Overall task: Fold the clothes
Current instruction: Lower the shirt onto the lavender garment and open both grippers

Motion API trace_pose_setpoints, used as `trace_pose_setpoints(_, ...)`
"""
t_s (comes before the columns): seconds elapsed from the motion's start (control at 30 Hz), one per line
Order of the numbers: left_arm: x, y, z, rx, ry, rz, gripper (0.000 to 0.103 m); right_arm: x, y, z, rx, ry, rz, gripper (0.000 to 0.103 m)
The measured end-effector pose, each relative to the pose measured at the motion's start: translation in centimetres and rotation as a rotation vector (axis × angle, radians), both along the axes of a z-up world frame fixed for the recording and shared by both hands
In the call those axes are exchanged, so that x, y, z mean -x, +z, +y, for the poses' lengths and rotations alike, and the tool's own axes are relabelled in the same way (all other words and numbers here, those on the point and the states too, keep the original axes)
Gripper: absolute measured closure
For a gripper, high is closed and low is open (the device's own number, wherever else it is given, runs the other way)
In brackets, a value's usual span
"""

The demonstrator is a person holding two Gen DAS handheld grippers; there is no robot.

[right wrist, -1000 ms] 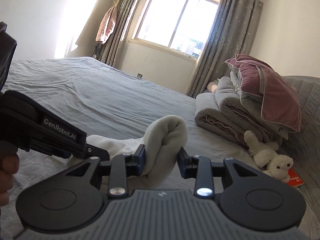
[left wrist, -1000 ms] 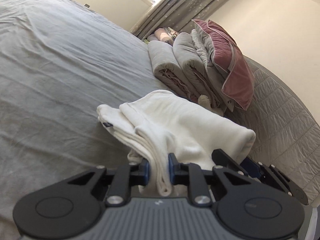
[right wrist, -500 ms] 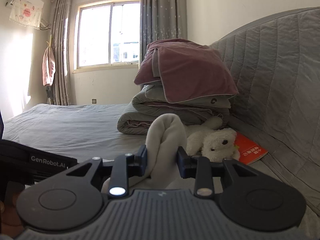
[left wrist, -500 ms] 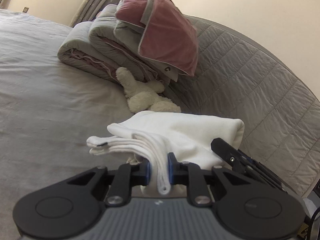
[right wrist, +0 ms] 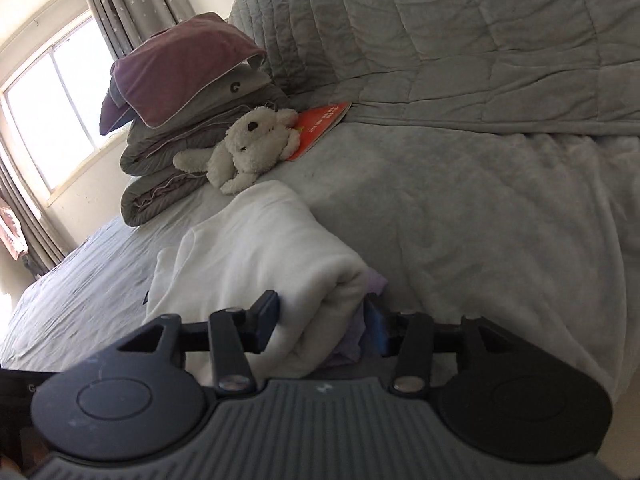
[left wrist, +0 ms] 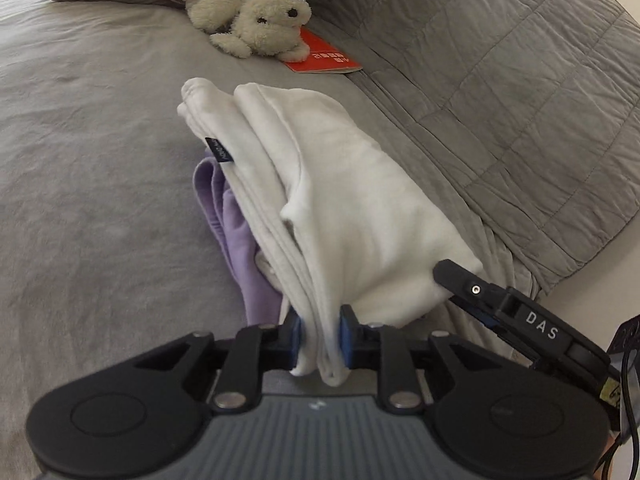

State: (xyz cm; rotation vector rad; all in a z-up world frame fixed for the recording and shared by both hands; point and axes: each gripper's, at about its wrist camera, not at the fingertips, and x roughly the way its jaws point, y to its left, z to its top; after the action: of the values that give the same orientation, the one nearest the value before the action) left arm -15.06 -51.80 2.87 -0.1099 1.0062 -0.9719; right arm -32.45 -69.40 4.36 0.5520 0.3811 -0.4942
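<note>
1. Left wrist view: our left gripper (left wrist: 320, 338) is pinched narrow on the layered edge of the white garment (left wrist: 352, 200), several thicknesses of cloth bunched between its blue pads. The garment is already folded into a compact bundle and sits over a purple garment (left wrist: 236, 236), whose edge shows beneath on the left. Whether the white bundle rests fully on the purple one or hangs just above it, we cannot tell. Both lie on the grey bed (left wrist: 88, 160), near the quilted headboard (left wrist: 520, 80). A plush toy (left wrist: 256, 20) and a red booklet (left wrist: 324, 58) sit further off.

2. Right wrist view: our right gripper (right wrist: 320, 324) has its fingers spread fairly wide around the rolled fold of the white garment (right wrist: 256, 256); the left finger touches cloth, but a firm clamp is not certain. A sliver of the purple garment (right wrist: 360, 332) shows by the right finger.

3. Progress, as we judge it: the folding of the white piece looks done; stacking it appears under way or nearly so. Letting go remains. Other clothes left to fold are not in view.
</note>
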Motion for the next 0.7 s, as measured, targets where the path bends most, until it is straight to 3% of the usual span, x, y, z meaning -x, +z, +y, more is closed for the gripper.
trace_pose_setpoints(0.1, 0.1, 0.4, 1.1, -0.037, 0.006, -0.023, 0.073, 0.1, 0.6, 0.6, 0.049, -0.025, 0.052, 0.051)
trace_pose_setpoints(0.23, 0.8, 1.1, 1.4, -0.094, 0.0, -0.056, 0.071, 0.4, 1.9, 1.7, 0.119, -0.062, 0.115, 0.039)
trace_pose_setpoints(0.4, 2.8, 3.2, 2.1, -0.241, 0.023, -0.193, 0.072, 0.2, 3.6, 4.0, 0.159, 0.015, 0.194, 0.034)
trace_pose_setpoints(0.5, 4.0, 4.3, 3.5, -0.276, 0.048, -0.233, 0.071, 0.1, 4.6, 5.4, 0.173, 0.052, 0.23, 0.029)
trace_pose_setpoints(0.6, 5.5, 5.4, 5.4, -0.301, 0.047, -0.3, 0.07, 0.4, 5.5, 7.3, 0.205, 0.084, 0.255, 0.014)
trace_pose_setpoints(0.63, 6.0, 5.8, 6.0, -0.309, 0.052, -0.316, 0.069, 0.6, 5.7, 8.1, 0.226, 0.097, 0.264, 0.004)
trace_pose_setpoints(0.7, 6.5, 6.2, 7.2, -0.309, 0.066, -0.328, 0.067, 0.7, 6.2, 9.7, 0.272, 0.123, 0.284, 0.0)
